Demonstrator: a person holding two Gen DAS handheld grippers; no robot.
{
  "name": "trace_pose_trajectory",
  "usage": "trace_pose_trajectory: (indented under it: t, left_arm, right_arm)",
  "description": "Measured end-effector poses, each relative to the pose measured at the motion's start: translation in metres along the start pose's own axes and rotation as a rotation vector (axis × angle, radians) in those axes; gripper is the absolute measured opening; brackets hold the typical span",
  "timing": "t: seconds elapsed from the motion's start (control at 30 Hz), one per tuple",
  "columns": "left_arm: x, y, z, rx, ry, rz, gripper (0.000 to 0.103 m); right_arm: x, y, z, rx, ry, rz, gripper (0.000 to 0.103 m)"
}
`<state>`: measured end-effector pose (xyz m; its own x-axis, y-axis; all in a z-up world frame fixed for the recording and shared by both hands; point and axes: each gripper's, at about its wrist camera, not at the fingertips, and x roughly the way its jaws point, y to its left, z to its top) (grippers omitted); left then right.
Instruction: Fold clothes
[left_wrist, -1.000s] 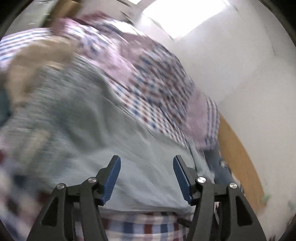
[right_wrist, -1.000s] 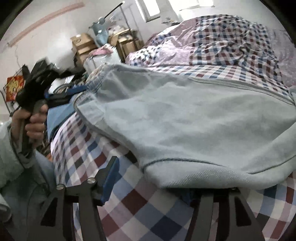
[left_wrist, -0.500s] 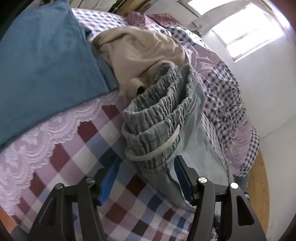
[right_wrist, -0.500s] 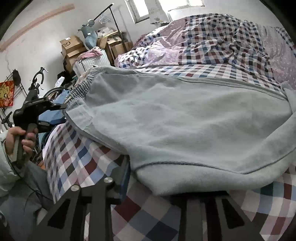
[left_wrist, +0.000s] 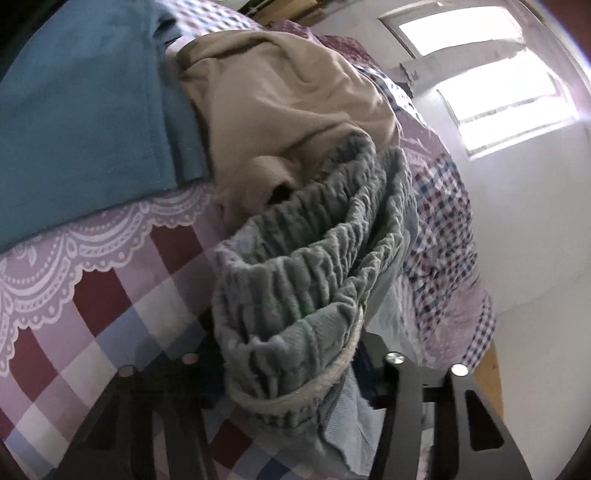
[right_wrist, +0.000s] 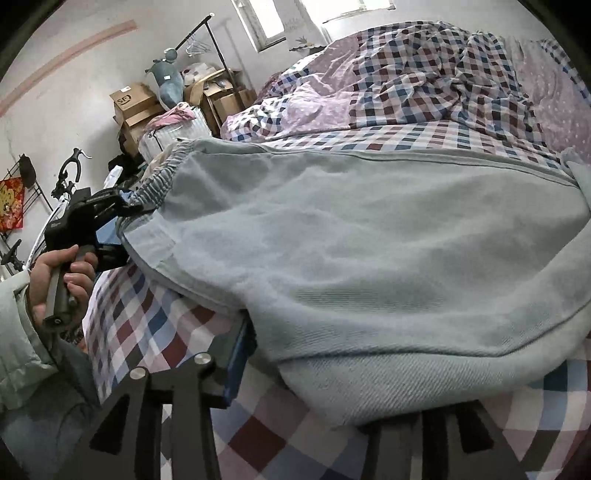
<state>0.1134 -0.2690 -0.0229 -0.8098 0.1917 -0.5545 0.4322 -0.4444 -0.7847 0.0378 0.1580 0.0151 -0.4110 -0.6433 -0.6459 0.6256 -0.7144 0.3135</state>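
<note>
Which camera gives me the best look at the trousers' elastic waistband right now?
The left wrist view: the ribbed waistband with its drawstring fills the centre, close up. The right wrist view shows it only small and far off, at the left gripper.

The trousers lie spread across the bed, their waistband at the left end, between the fingers of the left hand-held gripper. Behind the waistband a crumpled garment lies against a folded cloth to its left. A rumpled quilt lies beyond the trousers. Boxes stand past the bed's far left corner.
</note>
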Motion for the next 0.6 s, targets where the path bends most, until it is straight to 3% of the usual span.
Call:
trace_pose_trajectory:
  t: [0.07,0.17,0.4,0.6]
  left_arm:
    - [-0.007,-0.001,-0.002,0.002,-0.007,-0.014,0.039]
    - [-0.02,-0.013,-0.009,0.055,-0.017,-0.05,0.033]
    - [-0.074,-0.026,-0.018,0.149,-0.046,-0.076,0.032]
    - [-0.131,-0.038,-0.02,0.24,-0.079,-0.077,0.031]
  right_arm:
    - [-0.002,0.001,0.001,-0.009,0.007,-0.011,0.031]
    - [-0.01,0.005,-0.001,-0.034,0.017,-0.021,0.021]
    - [-0.051,0.018,-0.012,-0.024,-0.013,-0.009,0.014]
    - [-0.076,0.066,-0.035,-0.073,0.005,0.029,0.013]
